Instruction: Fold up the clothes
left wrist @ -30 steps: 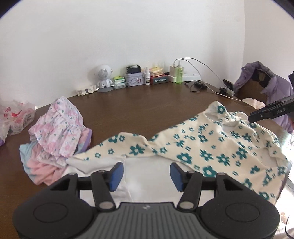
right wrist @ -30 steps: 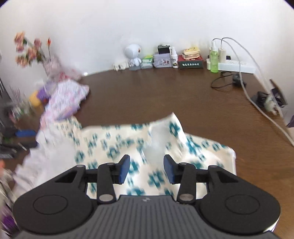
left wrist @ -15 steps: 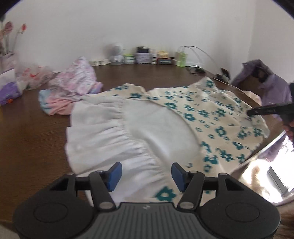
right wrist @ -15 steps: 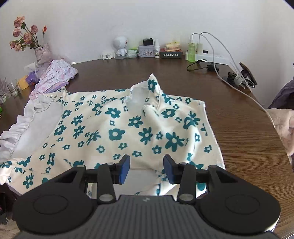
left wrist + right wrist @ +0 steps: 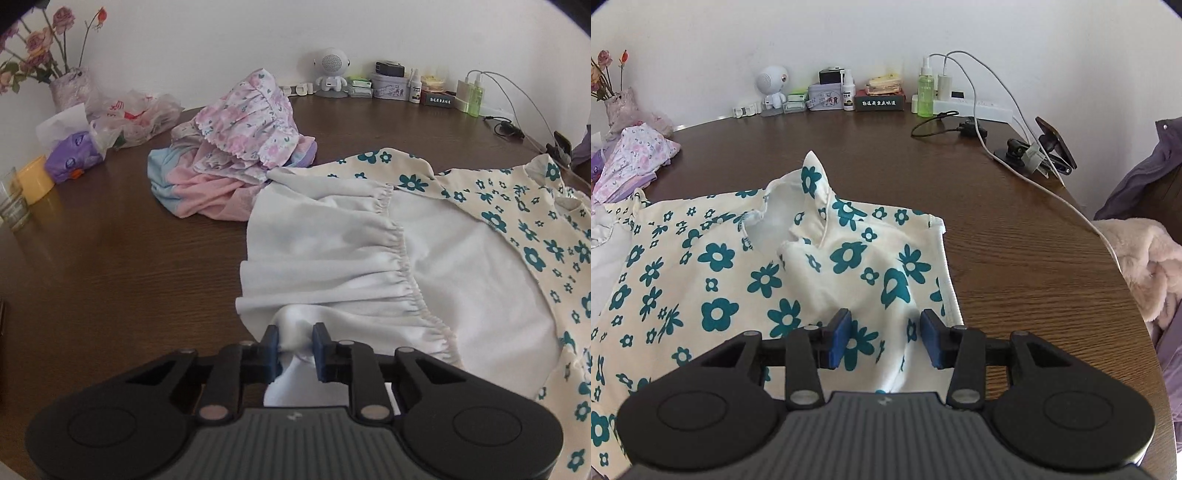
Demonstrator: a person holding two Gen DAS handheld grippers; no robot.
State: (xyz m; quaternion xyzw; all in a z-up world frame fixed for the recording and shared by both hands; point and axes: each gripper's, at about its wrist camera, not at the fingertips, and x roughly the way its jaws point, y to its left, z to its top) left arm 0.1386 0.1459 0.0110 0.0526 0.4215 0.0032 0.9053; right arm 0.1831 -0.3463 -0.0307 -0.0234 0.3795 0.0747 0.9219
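Note:
A cream dress with teal flowers (image 5: pixel 720 280) lies spread on the brown table (image 5: pixel 1015 240), its white lining and gathered white hem (image 5: pixel 325 266) turned up at the left end. My left gripper (image 5: pixel 295 347) sits low at the near corner of that hem. Its jaws are closing, and a bunch of white fabric is pinched between the blue pads (image 5: pixel 271 347). My right gripper (image 5: pixel 884 338) hangs over the dress's right end near the sleeve edge. It stands open, with a raised fold of flowered cloth lying between the fingers and not squeezed.
A pile of pink floral clothes (image 5: pixel 240 147) lies behind the hem. A vase (image 5: pixel 70 88), plastic bag (image 5: pixel 136 114), tissue pack (image 5: pixel 74 157) and cups (image 5: pixel 35 179) sit at the left. Along the wall are a toy robot (image 5: pixel 772 86), boxes, a bottle (image 5: pixel 925 94) and cables (image 5: pixel 975 107). Coats (image 5: pixel 1145 258) hang at the right.
Both grippers have come down closer to the dress. The left jaws have narrowed from wide open onto the white hem corner. The right gripper now stands over the dress's right edge, jaws unchanged.

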